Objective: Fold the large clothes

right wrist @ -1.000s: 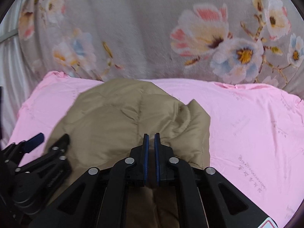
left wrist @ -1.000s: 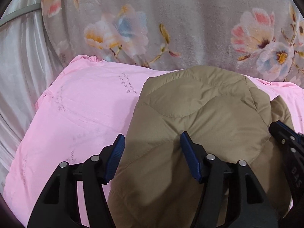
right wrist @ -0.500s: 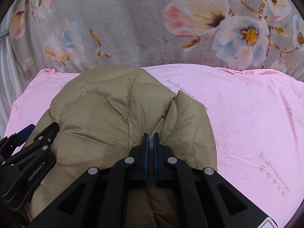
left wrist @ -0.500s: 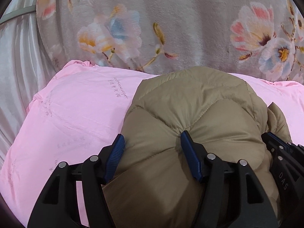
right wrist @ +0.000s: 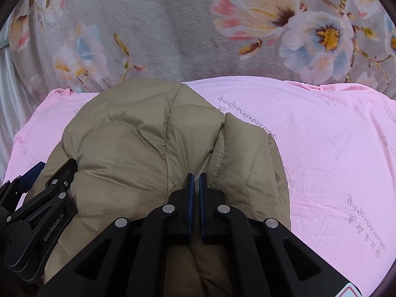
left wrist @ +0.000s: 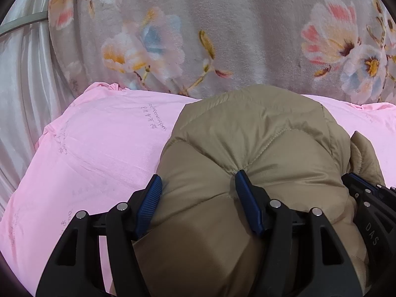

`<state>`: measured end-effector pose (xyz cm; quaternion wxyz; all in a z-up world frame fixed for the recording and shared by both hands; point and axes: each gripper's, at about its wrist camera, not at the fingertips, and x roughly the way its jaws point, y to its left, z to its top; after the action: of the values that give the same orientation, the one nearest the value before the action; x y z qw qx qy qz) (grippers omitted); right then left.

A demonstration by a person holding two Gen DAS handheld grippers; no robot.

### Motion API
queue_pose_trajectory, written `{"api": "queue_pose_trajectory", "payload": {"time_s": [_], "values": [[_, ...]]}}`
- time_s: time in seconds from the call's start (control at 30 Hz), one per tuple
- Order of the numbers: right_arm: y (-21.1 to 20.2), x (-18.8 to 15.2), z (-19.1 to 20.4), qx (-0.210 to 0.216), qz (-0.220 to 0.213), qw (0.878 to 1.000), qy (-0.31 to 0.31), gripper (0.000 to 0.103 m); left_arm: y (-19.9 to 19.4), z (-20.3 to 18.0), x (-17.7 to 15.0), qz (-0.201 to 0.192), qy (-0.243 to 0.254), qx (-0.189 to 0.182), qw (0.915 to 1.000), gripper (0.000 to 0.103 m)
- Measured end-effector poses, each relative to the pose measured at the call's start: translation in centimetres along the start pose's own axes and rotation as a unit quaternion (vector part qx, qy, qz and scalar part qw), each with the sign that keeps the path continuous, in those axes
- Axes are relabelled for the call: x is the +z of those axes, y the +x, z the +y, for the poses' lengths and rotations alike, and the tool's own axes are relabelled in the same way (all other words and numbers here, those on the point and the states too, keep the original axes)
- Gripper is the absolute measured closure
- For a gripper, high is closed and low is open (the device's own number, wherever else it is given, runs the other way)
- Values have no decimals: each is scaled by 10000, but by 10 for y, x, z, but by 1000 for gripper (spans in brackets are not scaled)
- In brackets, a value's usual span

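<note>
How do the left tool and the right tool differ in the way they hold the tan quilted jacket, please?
The left tool spans a wide puffy bulge of the jacket; the right tool is shut on a thin fold. The left grips the jacket's left part, the right its right part. Both have blue pads.

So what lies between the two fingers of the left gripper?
A thick puffed fold of the tan jacket fills the left gripper; its fingers press into it. The left wrist view shows this.

Light: soft, even, moderately bright; faint shadows.
Focus: mostly sharp.
Edges: strong fisheye bending, dark corner vignette.
</note>
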<state>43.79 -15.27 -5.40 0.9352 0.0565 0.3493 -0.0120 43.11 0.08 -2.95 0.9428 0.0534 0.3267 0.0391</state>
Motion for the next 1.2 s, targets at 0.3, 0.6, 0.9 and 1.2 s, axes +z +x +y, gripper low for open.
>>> {"api": "queue_pose_trajectory", "payload": {"time_s": [0.3,0.6,0.9,1.2], "values": [[1,0,-1,-9,-8,10000,3,102,1,-2,-1,-25,18,56,10000,43],[-57,-15,3,-36,-64,9992,-404,95,-34,22,-14,99,-231,-212,9995,33],[-94,-81,8,-24,428,9969,-664,91,-91,35,-67,272,-119,-377,9988,31],[-118,-117,4,-279,431,9974,-504,91,-113,43,-96,516,-303,-483,9970,29]]}}
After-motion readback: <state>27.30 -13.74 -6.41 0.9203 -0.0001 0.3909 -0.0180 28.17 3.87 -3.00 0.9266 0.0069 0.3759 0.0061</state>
